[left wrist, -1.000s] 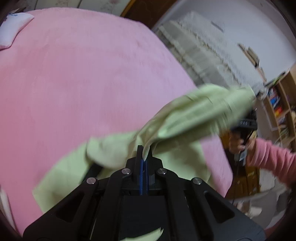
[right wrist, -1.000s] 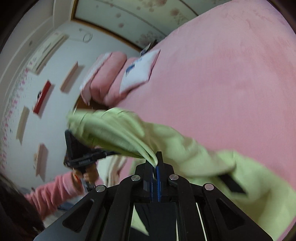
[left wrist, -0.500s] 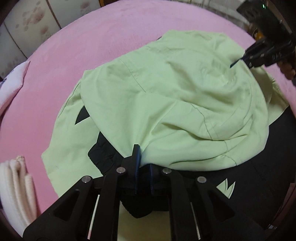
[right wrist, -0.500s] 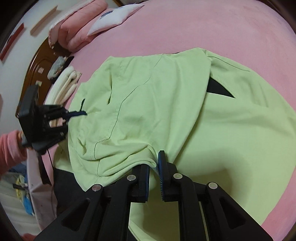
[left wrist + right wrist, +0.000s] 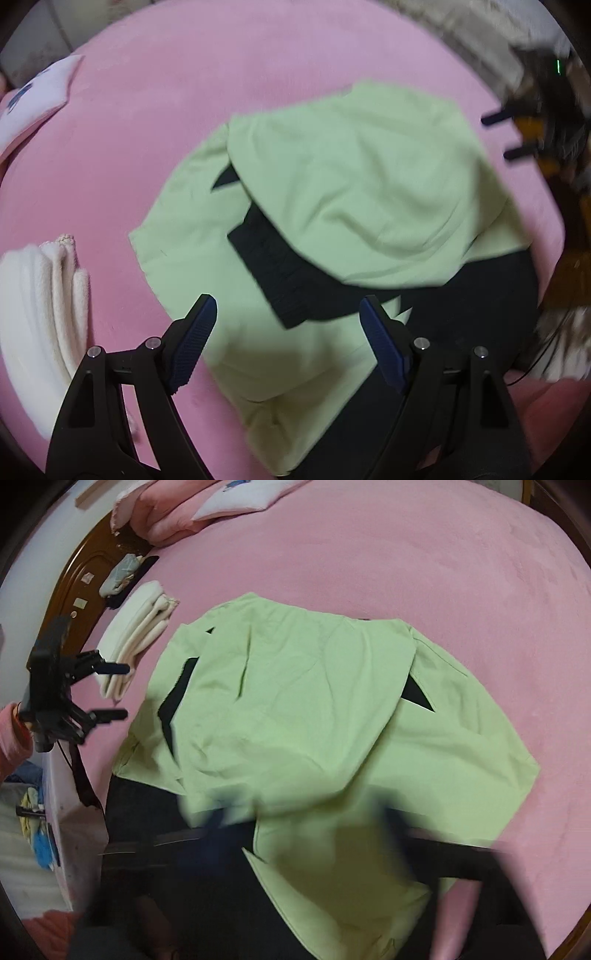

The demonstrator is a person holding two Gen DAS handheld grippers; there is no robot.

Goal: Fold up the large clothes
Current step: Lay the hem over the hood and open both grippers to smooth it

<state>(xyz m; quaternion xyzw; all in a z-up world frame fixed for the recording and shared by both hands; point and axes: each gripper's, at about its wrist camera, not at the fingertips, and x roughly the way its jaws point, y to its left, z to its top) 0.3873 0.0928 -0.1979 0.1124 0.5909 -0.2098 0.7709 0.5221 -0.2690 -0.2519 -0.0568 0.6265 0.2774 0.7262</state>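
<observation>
Pink bedding (image 5: 155,122) fills most of what I see from both wrist cameras, a soft fleecy cover stretched across a bed. On it lies the light green garment (image 5: 354,184), with its upper part folded over onto the rest and black patches showing where the layers part (a black panel (image 5: 280,273) runs across its middle in the left view). It sits near the bed edge closest to me, spread wide but wrinkled.

My left gripper (image 5: 288,314) hangs above the near part of the garment, pointing steeply down. Its jaws are opening, the blue ribbed pads (image 5: 192,343) standing well apart, and nothing is pinched between them; only the cloth lying flat below shows through the gap.

My right gripper (image 5: 498,136) appears at the far right of the left view, two dark fingertips spread apart and clear of the garment's edge. Its jaws are opening too, with nothing between them. In its own camera the fingers are smeared by motion blur, so I cannot read them there.

A stack of folded cream towels (image 5: 40,317) rests beside the garment on the left, apart from it. A white pillow (image 5: 33,99) lies farther up the bed. A wooden headboard (image 5: 85,572) shows in the right view.
</observation>
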